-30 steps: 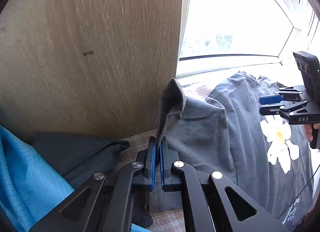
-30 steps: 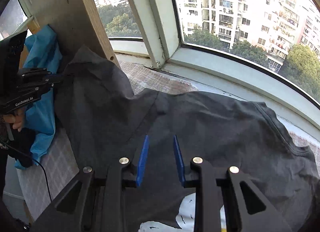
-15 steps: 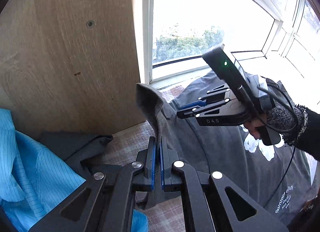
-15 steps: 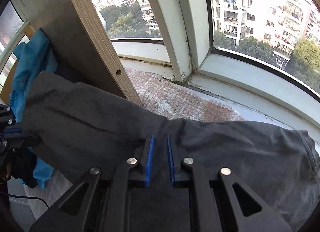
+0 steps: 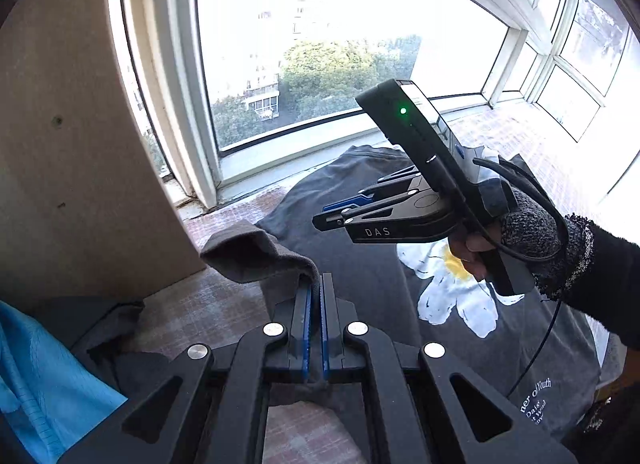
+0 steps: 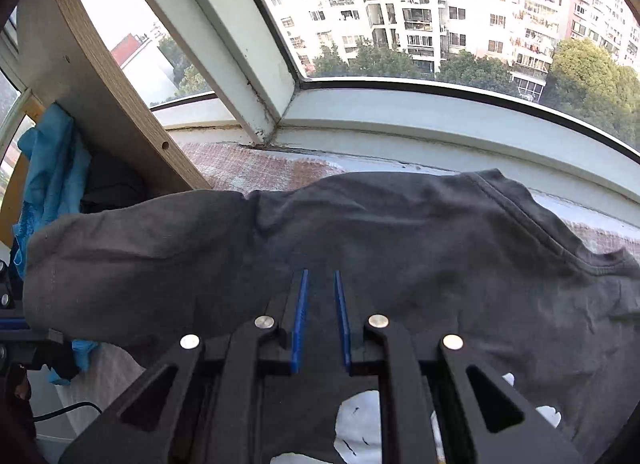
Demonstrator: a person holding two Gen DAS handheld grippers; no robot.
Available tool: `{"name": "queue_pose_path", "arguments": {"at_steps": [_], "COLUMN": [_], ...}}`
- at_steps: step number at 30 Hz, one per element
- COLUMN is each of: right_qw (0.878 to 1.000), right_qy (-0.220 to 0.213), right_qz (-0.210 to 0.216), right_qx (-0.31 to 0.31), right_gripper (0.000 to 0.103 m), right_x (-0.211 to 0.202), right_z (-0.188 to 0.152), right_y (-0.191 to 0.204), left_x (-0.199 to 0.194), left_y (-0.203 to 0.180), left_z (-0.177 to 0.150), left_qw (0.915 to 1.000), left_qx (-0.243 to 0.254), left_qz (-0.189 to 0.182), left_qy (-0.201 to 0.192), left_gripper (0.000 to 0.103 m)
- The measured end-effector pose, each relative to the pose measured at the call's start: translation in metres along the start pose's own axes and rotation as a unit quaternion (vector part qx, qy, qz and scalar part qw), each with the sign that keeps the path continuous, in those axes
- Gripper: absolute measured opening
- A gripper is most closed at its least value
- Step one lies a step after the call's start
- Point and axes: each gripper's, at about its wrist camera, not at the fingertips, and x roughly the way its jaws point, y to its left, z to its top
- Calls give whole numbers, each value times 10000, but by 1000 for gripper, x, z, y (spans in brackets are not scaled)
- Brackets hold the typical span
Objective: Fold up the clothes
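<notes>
A dark grey T-shirt [image 5: 360,264] with a white daisy print [image 5: 452,296] lies spread on the window ledge. My left gripper [image 5: 315,284] is shut on the shirt's sleeve [image 5: 256,252] and holds it lifted over the shirt body. My right gripper [image 6: 320,280] hovers just above the shirt [image 6: 400,244] near the shoulder, its blue jaws a little apart with nothing between them. It also shows in the left wrist view [image 5: 332,216], held by a gloved hand. The lifted sleeve [image 6: 132,248] hangs at the left of the right wrist view.
A wooden panel [image 5: 80,164] stands upright at the left. A blue garment [image 5: 44,392] and a dark garment [image 5: 112,328] lie beside it. The window frame [image 6: 400,112] runs along the back of the ledge. A cable [image 5: 536,348] trails over the shirt.
My left gripper has carried the sleeve up and to the right, toward the shirt's middle. My right gripper moved in over the shirt near the shoulder; its jaws narrowed, then opened slightly.
</notes>
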Motion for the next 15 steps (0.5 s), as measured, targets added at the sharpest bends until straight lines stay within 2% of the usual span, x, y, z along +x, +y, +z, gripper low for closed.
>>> {"name": "queue_pose_path", "arguments": {"at_steps": [2,4,6,8,9,11,13,15], "right_qw": [9997,9989,9980,9982,9985,9992,9994,9987], "right_qy": [23,87,101,59,44,86,269,421], "right_qz": [-121,-237,-280,-168,-84,102,222,-21], "right_qx": [192,405,557,569,538,368,62,-272], "right_gripper": [14,14,14,16,18,31,38,37], "right_x": [-7,-11,-23,-27,-28,-30,-24,-15], "right_z": [-6,-9,-14,-18,-19,-23,-28,-32], "right_y": [-22,-43,-61,-64,-63,-55,-41,-29], "left_x": [13,41,74,99,98,82,51,27], "left_y": [-25,-55,-86,-110,-116,-121,-110,-91], "left_z": [4,5,-2,-16,-25,-43,-62,-79], "left_qw": [9996,9980,9972,9956,9953,9958,9980,9990], "left_qx": [39,46,212,351,328,257,224,310], "left_qz": [-270,-601,-561,-411,-450,-545,-399,-171], "left_qy": [4,187,450,766,797,692,436,284], "left_gripper": [3,7,17,17,17,19,24,34]}}
